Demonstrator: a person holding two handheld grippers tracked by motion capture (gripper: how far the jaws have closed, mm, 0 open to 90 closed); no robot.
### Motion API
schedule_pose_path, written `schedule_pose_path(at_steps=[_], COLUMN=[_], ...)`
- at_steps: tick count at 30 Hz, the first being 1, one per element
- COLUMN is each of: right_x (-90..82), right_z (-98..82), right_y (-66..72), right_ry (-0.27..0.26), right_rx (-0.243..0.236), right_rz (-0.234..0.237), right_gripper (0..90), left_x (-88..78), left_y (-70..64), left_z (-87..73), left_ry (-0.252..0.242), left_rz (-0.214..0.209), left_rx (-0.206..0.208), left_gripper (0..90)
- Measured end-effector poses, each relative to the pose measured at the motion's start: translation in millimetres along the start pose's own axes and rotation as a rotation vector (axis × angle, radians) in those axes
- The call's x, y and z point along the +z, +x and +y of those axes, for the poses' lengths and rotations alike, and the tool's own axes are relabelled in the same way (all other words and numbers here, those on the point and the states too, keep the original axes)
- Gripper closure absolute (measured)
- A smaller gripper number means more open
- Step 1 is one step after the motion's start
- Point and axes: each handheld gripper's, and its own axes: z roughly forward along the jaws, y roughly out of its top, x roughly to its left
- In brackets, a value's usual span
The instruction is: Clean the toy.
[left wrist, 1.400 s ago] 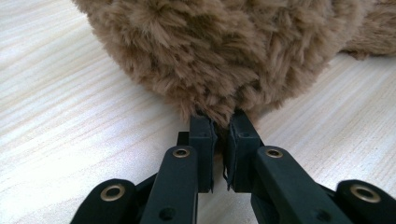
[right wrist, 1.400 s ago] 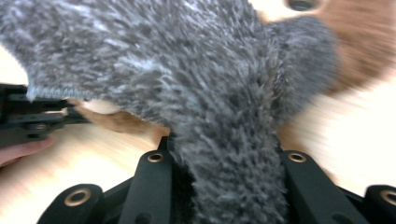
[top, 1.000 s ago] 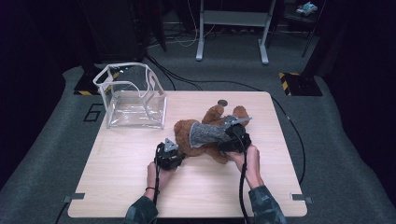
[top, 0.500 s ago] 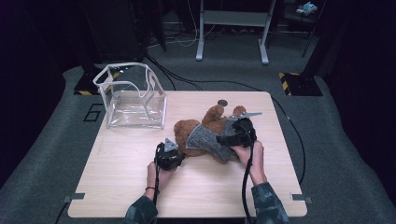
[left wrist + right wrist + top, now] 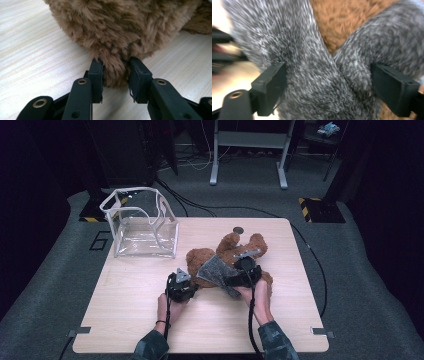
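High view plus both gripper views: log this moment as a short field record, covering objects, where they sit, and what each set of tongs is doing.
surface: wooden table
toy: brown teddy bear lying at table centre-right
garment: grey fuzzy cloth on the bear
container: clear box, back-left corner
small item: dark round object near far edge, too small to tell
left tongs: shut on brown fur
right tongs: jaws wide, grey cloth between them, grip unclear

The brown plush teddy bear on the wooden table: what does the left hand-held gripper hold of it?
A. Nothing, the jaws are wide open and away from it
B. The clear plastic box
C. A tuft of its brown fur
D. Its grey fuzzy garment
C: in the left gripper view, the left hand-held gripper has its two black jaws pinched on a tuft of fur of the brown plush teddy bear, above the wooden table.
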Motion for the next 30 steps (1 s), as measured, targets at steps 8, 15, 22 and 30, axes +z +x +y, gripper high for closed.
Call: schedule_pose_path(at_steps=[8, 15, 22, 30], right_x=[-1.5, -30.0, 10.2, -0.8], right_z=[-15.0, 10.1, 19.0, -1.9], right_y=[-3.4, 14.3, 35.1, 2.9], right_ry=[-0.046, -0.177, -0.094, -0.103], right_rx=[-0.074, -0.111, -0.194, -0.122], right_rz=[-0.102, -0.028, -0.039, -0.102], right_gripper=[74.4, 75.9, 76.6, 77.9], left_x=[-0.4, 0.2, -0.1, -0.7], left_y=[1.2, 1.6, 6.5, 8.6], left_z=[-0.1, 0.5, 0.9, 0.8], left_ry=[0.000, -0.002, 0.001, -0.010], left_rz=[-0.007, -0.011, -0.028, -0.040], left_rx=[-0.010, -0.002, -0.039, -0.044], left_gripper=[68.1, 77.5, 82.6, 83.2])
